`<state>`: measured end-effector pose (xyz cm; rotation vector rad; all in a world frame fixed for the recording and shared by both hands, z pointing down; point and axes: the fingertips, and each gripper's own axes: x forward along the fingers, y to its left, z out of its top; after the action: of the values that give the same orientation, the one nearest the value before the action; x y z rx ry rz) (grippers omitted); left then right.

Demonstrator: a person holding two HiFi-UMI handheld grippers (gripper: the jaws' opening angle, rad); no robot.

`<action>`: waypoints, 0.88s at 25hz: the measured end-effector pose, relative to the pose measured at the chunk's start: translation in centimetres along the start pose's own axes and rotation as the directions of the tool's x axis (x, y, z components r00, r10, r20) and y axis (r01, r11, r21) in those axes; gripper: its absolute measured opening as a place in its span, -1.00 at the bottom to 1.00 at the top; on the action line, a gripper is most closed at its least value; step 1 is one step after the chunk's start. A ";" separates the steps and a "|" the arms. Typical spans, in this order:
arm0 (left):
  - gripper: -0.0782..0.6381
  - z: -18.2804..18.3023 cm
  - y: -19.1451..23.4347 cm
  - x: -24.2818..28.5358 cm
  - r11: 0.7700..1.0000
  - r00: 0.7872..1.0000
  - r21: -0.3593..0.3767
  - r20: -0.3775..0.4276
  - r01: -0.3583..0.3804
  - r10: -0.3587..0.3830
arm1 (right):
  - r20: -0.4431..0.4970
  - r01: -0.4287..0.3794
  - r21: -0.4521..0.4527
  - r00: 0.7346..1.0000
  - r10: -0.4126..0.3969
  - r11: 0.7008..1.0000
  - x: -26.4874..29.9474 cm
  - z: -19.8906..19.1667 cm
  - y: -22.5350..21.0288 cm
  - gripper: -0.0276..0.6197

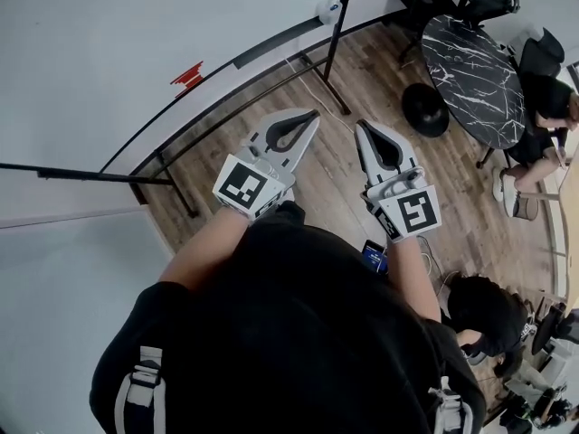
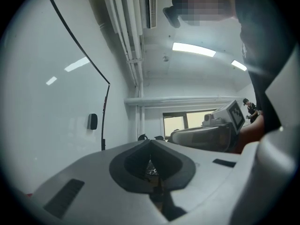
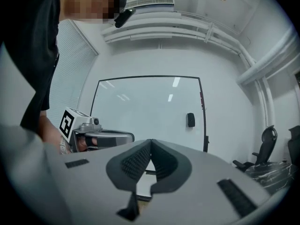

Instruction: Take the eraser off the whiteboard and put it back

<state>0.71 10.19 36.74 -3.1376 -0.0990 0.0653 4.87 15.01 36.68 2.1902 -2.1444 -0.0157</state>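
**A:** Black eraser [image 2: 93, 121]: where is it, and how far along is the task?

**B:** At the left of the frame it sits on the whiteboard [image 2: 56, 102], well apart from both tools. Left gripper [image 2: 150, 143]: jaws together, empty. Right gripper [image 3: 150, 142]: likewise closed on nothing. By this view nothing is done; removal and return both remain.
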 end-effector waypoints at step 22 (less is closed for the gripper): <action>-0.77 1.2 19.2 7.7 1.000 1.000 0.005 0.008 -0.028 0.028 | -0.019 0.017 0.013 1.000 -0.017 1.000 18.0 1.0 -8.5 -0.91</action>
<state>9.53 -8.44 35.15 -3.1338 -0.0541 0.0787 13.74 -2.81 36.03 2.2066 -2.1225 0.0176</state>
